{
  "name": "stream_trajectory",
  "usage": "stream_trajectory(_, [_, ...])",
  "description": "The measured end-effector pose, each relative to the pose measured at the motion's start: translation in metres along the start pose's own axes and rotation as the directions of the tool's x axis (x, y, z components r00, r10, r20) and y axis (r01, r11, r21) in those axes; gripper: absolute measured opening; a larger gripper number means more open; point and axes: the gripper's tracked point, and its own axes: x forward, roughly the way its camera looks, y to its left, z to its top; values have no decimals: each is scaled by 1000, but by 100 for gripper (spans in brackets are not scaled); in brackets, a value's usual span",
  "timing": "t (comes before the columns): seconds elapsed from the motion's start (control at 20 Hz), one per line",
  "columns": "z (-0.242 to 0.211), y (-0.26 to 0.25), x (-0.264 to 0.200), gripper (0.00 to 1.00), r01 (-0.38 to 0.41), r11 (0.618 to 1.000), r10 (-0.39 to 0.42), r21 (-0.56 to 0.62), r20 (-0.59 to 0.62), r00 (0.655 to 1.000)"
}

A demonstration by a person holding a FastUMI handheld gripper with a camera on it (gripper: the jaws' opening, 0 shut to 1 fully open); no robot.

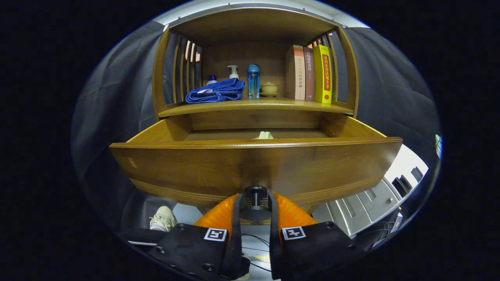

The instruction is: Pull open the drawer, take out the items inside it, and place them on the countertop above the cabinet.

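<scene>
The drawer (256,164) stands pulled open — jaws pinching its knob (256,197) — while a pale item (264,135) inside awaits lifting to the surface (258,105).

Warm, fairly dim light falls from above and ahead of the gripper (254,218), whose fingers close on the dark drawer knob (254,197). The drawer (254,164) front carries a soft sheen, while its underside and the space beneath sit in shadow. Fisheye distortion bows the countertop (254,105) and cabinet sides (strongest far from the fingers). Focus is crisp ahead; the fingers, nearest the lens, look slightly soft.
</scene>
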Motion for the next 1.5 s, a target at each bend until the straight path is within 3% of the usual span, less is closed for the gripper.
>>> stream_trajectory(0.45, [-8,-2,-16,37,-8,1000,8,-2,-29,1000])
stream_trajectory(0.7, [-1,-10,-19,53,20,1000,-20,-3,-24,1000])
stream_trajectory(0.85, [33,-15,-25,64,59,997,-56,-48,57,997])
stream_trajectory(1.0, [53,-9,-37,74,40,999,-41,15,75,996])
stream_trajectory(1.15, [80,-7,-50,89,15,998,-22,68,113,993])
stream_trajectory(1.35, [124,-6,-55,97,1,994,-20,109,174,984])
stream_trajectory(1.5, [150,-6,-46,99,-3,997,-10,72,185,983])
